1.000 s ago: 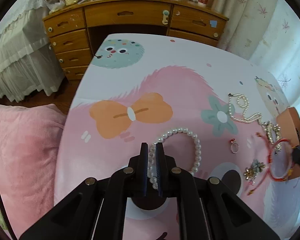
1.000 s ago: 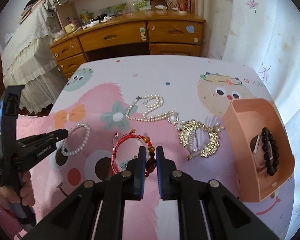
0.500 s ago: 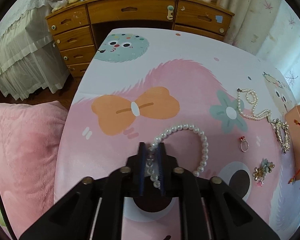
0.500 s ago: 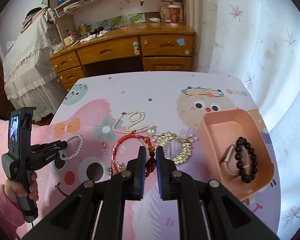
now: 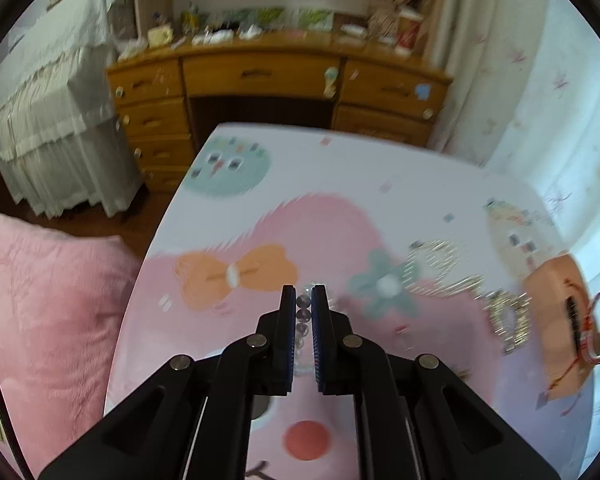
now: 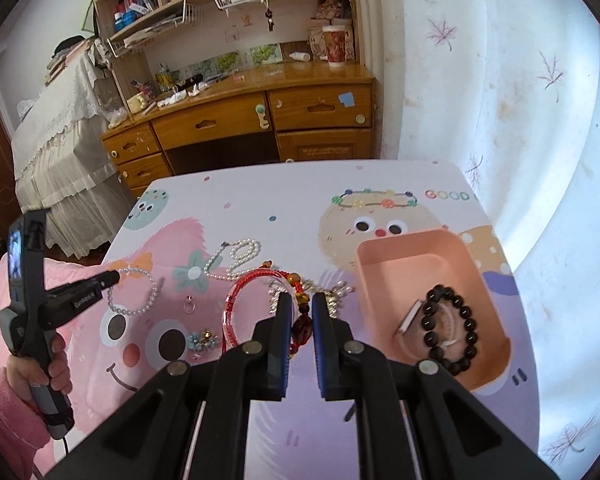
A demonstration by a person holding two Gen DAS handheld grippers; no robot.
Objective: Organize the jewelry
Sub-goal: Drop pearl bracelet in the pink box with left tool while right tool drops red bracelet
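2 pieces are gripped at once. Left gripper (image 5: 303, 308) is clamped on the pearl bracelet (image 6: 138, 294), left of centre in the right wrist view; right gripper (image 6: 299, 308) is clamped on the red bangle (image 6: 252, 300) by its bead charm, mid frame, w/ the pink tray (image 6: 496, 280) to the right. Both look light & floppy, beads slick, elastic prob fragile. Best hold: across 1 bead run, not the string.

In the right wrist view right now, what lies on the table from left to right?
Pearl bracelet held by the left gripper → small ring → red bangle held by the right gripper → pink tray with the black bead bracelet.
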